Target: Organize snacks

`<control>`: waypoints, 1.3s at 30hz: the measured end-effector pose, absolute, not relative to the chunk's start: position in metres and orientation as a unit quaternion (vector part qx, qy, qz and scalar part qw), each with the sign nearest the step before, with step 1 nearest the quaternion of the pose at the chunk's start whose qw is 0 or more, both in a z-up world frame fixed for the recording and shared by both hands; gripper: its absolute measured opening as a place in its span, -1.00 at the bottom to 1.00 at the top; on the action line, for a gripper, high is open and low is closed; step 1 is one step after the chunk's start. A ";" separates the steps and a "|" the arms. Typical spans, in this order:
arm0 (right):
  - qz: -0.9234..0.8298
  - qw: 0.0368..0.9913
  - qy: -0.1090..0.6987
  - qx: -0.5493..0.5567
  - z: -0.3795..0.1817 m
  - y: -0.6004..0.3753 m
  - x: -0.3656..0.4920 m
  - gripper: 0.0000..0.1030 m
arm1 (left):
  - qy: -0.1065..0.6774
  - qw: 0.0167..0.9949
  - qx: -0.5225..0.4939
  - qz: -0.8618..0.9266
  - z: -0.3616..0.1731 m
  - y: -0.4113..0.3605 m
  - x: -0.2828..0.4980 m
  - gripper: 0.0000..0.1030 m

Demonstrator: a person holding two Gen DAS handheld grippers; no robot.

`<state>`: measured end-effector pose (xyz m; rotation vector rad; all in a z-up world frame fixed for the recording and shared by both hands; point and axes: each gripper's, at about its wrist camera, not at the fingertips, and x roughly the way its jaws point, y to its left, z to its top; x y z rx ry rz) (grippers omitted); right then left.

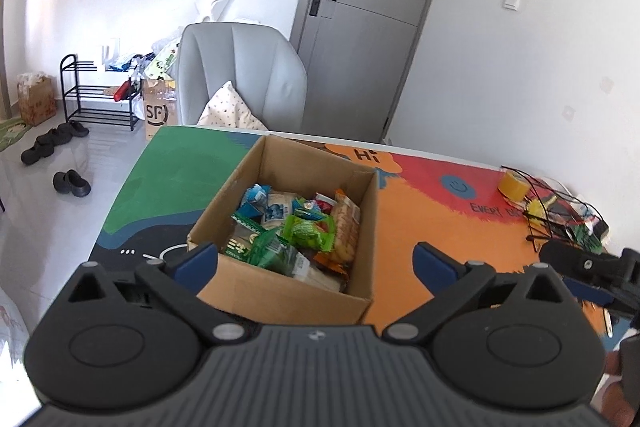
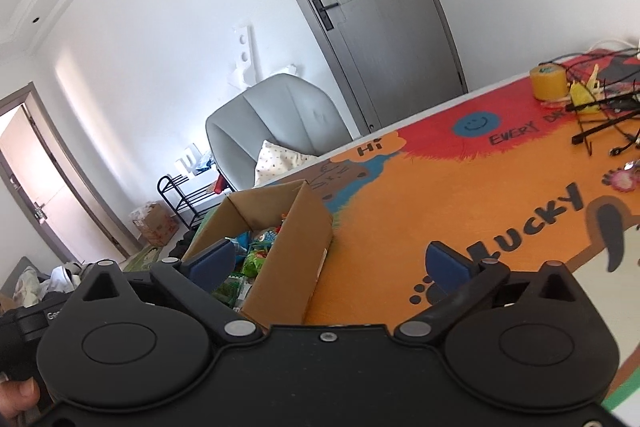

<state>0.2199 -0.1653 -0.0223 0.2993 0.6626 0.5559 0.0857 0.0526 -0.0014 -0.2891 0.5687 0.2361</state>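
**Snacks sit in the open box**

The cardboard box [image 1: 280, 291] stands on the colourful table [image 1: 420, 211], filled with snack packets [image 1: 304, 231]. The left gripper [image 1: 316, 259] and right gripper [image 2: 332, 263] both gape wide, empty, near the box.
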 end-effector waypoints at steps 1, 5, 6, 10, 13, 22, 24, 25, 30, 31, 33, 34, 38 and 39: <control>0.268 0.899 0.317 0.144 -0.020 -0.168 0.217 1.00 | 0.279 0.944 -0.136 0.112 0.000 0.050 0.083 1.00; 0.265 0.902 0.311 0.142 -0.012 -0.184 0.205 1.00 | 0.270 0.950 -0.121 0.102 0.005 0.039 0.070 1.00; 0.265 0.903 0.308 0.140 -0.010 -0.187 0.202 1.00 | 0.267 0.951 -0.120 0.099 0.007 0.037 0.067 1.00; 0.254 0.911 0.297 0.131 -0.002 -0.201 0.191 1.00 | 0.262 0.955 -0.109 0.092 0.013 0.030 0.058 1.00; 0.250 0.915 0.291 0.127 0.003 -0.210 0.185 1.00 | 0.256 0.957 -0.103 0.084 0.020 0.027 0.051 1.00; 0.240 0.924 0.272 0.120 0.014 -0.233 0.164 1.00 | 0.254 0.963 -0.072 0.057 0.028 0.024 0.028 1.00; 0.242 0.926 0.268 0.112 0.015 -0.234 0.157 1.00 | 0.250 0.964 -0.067 0.059 0.029 0.025 0.022 1.00; 0.240 0.927 0.265 0.111 0.015 -0.234 0.153 1.00 | 0.248 0.965 -0.065 0.059 0.031 0.025 0.019 1.00; 0.230 0.935 0.255 0.095 0.022 -0.233 0.140 1.00 | 0.246 0.966 -0.056 0.054 0.033 0.026 0.006 1.00; 0.227 0.935 0.255 0.092 0.023 -0.233 0.139 1.00 | 0.245 0.967 -0.054 0.055 0.034 0.026 0.003 1.00; 0.229 0.935 0.257 0.085 0.025 -0.232 0.134 1.00 | 0.242 0.967 -0.051 0.061 0.036 0.027 -0.003 1.00; 0.230 0.934 0.260 0.079 0.025 -0.231 0.132 1.00 | 0.243 0.967 -0.052 0.062 0.036 0.028 -0.006 1.00; 0.224 0.934 0.273 0.061 0.022 -0.228 0.125 1.00 | 0.246 0.966 -0.044 0.067 0.036 0.027 -0.015 1.00; 0.223 0.933 0.275 0.062 0.022 -0.228 0.124 1.00 | 0.248 0.966 -0.038 0.066 0.035 0.027 -0.017 1.00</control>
